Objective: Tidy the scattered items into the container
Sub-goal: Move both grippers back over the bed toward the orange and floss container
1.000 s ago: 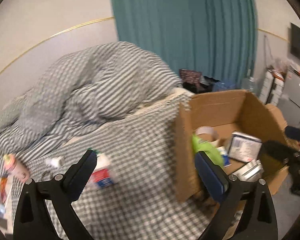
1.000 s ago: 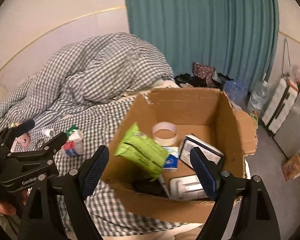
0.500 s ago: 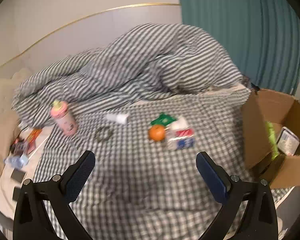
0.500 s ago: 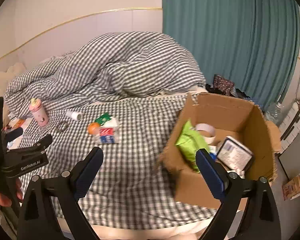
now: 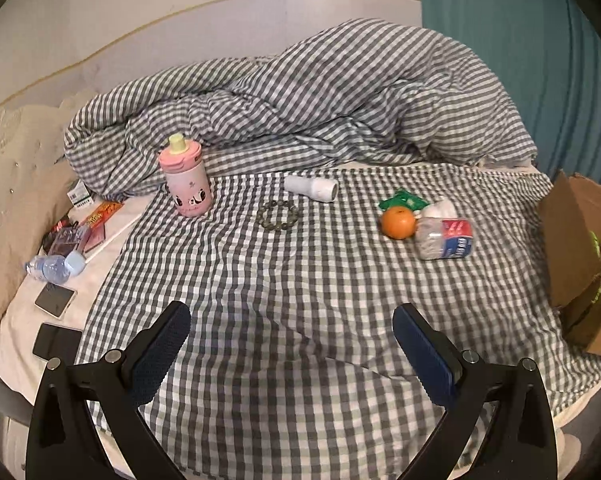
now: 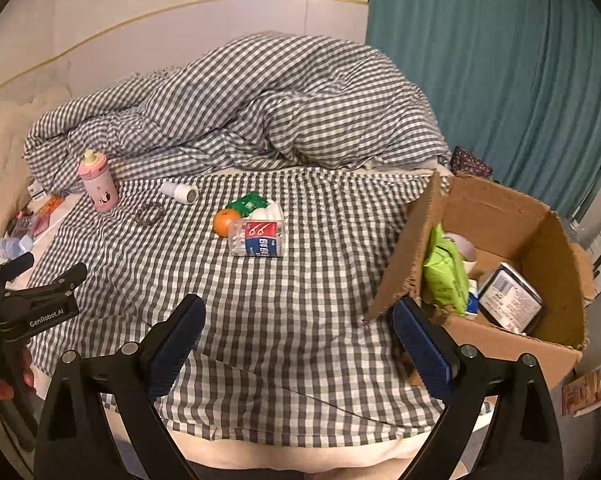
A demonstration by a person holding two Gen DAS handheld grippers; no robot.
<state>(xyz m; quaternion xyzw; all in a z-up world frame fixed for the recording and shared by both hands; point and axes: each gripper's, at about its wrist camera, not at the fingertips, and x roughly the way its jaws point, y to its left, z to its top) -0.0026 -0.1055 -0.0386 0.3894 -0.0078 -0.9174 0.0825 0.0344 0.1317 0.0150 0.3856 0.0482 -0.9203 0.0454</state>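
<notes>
Scattered items await collection on a gingham-covered bed (image 6: pixel 300 320), with an open cardboard box (image 6: pixel 540 240) at its right edge as the landmark. Farthest left of the box stands a pink bottle (image 5: pixel 185 180); nearer come a bead bracelet (image 5: pixel 278 216), a white tube (image 5: pixel 312 187) on its side, then a green packet (image 5: pixel 404 201), an orange (image 5: pixel 397 222) and a floss-pick pack (image 6: pixel 260 238) bunched together closest to the box. A green pouch (image 6: pixel 444 272) already leans inside it. The left gripper (image 5: pixel 291 344) and right gripper (image 6: pixel 296 330) hover above the bedcover, jaws spread wide and empty, seemingly poised for the next pickup, with the orange cluster likeliest.
</notes>
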